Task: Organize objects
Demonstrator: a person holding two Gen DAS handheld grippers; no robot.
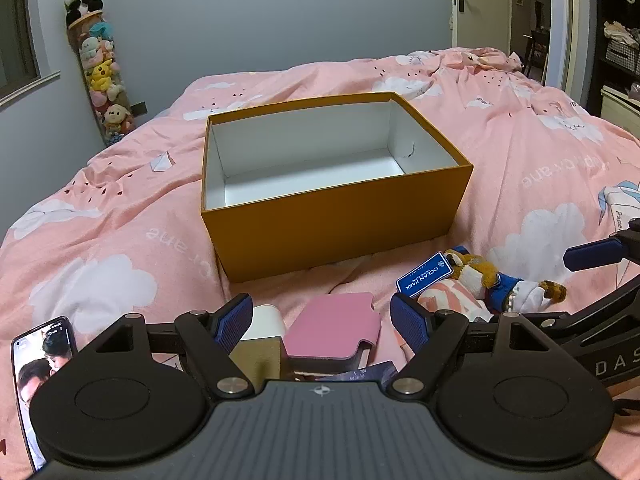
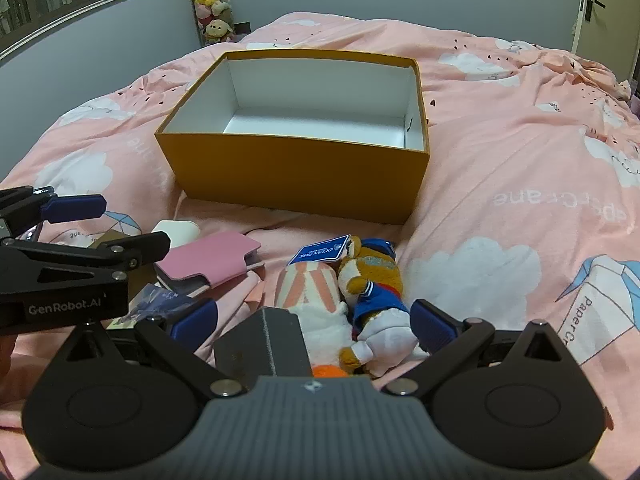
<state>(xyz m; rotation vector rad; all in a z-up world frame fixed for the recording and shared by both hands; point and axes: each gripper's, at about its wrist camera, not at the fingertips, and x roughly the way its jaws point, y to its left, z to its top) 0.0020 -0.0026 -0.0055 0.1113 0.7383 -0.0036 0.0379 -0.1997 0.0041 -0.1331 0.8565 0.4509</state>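
An open orange box (image 1: pixel 336 216) (image 2: pixel 296 168) with a white, empty inside stands on the pink bed. In front of it lie a pink case (image 1: pixel 334 326) (image 2: pixel 212 262), a white rounded object (image 1: pixel 264 322) (image 2: pixel 178 232), a brown plush in blue clothes with a blue tag (image 1: pixel 484 276) (image 2: pixel 374 280), and a pink-and-white plush (image 2: pixel 312 292). My left gripper (image 1: pixel 322 320) is open, low over the pink case. My right gripper (image 2: pixel 314 322) is open over the two plush toys; it also shows in the left wrist view (image 1: pixel 592 256).
A phone (image 1: pixel 40 360) with a lit screen lies at the left of the left gripper. A dark grey block (image 2: pixel 262 344) and a blue packet (image 2: pixel 156 304) lie near the grippers. A tall rack of plush toys (image 1: pixel 102 76) stands against the far wall. A door (image 1: pixel 462 0) is at the back right.
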